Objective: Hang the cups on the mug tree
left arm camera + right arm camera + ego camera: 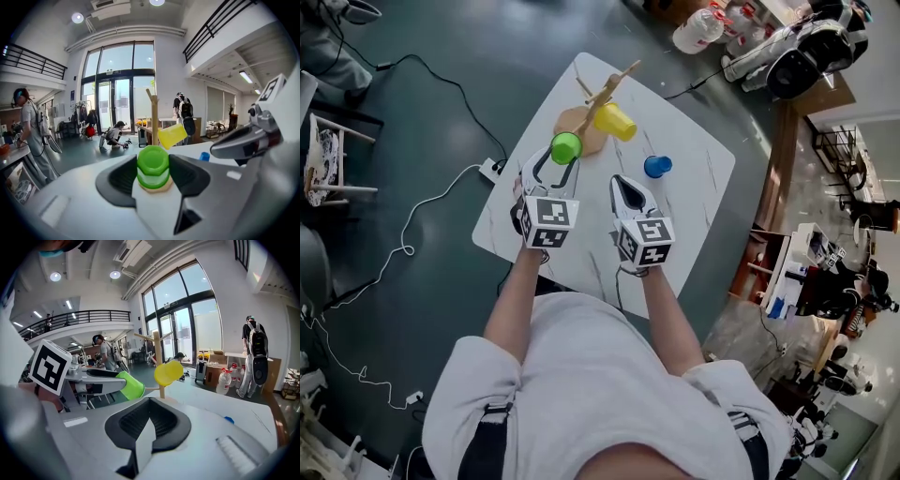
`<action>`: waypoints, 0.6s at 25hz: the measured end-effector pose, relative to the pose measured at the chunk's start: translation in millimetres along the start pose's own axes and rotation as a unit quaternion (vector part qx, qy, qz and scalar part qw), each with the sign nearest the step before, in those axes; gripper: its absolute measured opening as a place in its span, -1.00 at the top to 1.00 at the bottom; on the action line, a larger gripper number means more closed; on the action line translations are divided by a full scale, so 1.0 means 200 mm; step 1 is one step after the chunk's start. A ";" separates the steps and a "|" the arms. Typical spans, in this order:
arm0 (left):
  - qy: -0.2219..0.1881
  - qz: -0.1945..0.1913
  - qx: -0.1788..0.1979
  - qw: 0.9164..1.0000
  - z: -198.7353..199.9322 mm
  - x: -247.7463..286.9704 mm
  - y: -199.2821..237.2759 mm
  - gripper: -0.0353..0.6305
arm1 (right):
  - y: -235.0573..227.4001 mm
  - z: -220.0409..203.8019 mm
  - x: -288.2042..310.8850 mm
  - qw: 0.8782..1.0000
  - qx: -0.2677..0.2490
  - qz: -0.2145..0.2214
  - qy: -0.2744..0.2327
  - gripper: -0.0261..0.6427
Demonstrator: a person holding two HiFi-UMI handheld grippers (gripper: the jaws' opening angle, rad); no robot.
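Observation:
My left gripper [563,161] is shut on a green cup [566,147], held just in front of the wooden mug tree [605,94]. In the left gripper view the green cup [153,168] sits between the pads, bottom toward the camera. A yellow cup [616,121] hangs on a branch of the tree. On the white table [698,192], right of the tree, stands a small blue cup [657,166]. My right gripper [625,190] is shut and empty, beside the left one. In the right gripper view the yellow cup [168,372] and green cup [131,385] show ahead.
The tree's round base [577,127] stands near the table's far edge. A power strip [490,169] and cables lie on the floor at left, beside a chair [328,159]. Water bottles [698,30] stand beyond the table. Several people are in the hall behind.

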State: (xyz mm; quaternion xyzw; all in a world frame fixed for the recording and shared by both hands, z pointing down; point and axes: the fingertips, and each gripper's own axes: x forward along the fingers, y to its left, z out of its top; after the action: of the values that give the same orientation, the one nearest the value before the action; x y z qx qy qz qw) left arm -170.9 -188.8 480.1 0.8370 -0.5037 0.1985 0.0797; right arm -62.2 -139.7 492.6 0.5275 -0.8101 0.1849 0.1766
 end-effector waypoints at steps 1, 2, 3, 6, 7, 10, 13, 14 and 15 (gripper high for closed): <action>-0.001 -0.005 0.003 1.000 0.01 0.01 0.00 0.26 | 0.00 0.00 0.01 1.000 0.002 -0.004 -0.001 0.92; 0.000 -0.011 0.005 1.000 0.01 0.02 0.00 0.26 | -0.01 0.01 0.01 1.000 0.006 -0.008 -0.002 0.92; 0.003 -0.018 0.008 1.000 0.01 0.04 0.00 0.26 | -0.01 0.01 0.02 1.000 0.010 -0.012 -0.002 0.92; 0.017 -0.038 0.014 0.999 -0.02 0.10 0.00 0.26 | -0.02 0.03 0.04 1.000 0.019 -0.023 -0.005 0.92; 0.019 -0.043 0.015 0.999 -0.03 0.11 0.00 0.26 | -0.03 0.04 0.05 0.999 0.020 -0.026 -0.006 0.92; 0.022 -0.053 0.016 0.998 -0.05 0.14 0.00 0.26 | -0.03 0.03 0.08 0.999 0.025 -0.032 -0.005 0.92; 0.029 -0.062 0.017 0.997 -0.09 0.17 0.00 0.26 | -0.03 0.00 0.10 0.999 0.030 -0.036 0.000 0.92; 0.033 -0.066 0.017 0.997 -0.10 0.17 0.00 0.26 | -0.03 -0.01 0.11 0.999 0.032 -0.038 0.002 0.92; 0.037 -0.069 0.016 0.997 -0.12 0.18 0.00 0.26 | -0.02 -0.02 0.11 0.999 0.034 -0.039 0.003 0.92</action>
State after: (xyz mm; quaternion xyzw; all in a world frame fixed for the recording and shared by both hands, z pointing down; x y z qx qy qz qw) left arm -161.4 -210.2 516.6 0.8630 -0.4383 0.2311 0.0982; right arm -66.9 -157.7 506.7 0.5637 -0.7817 0.2072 0.1679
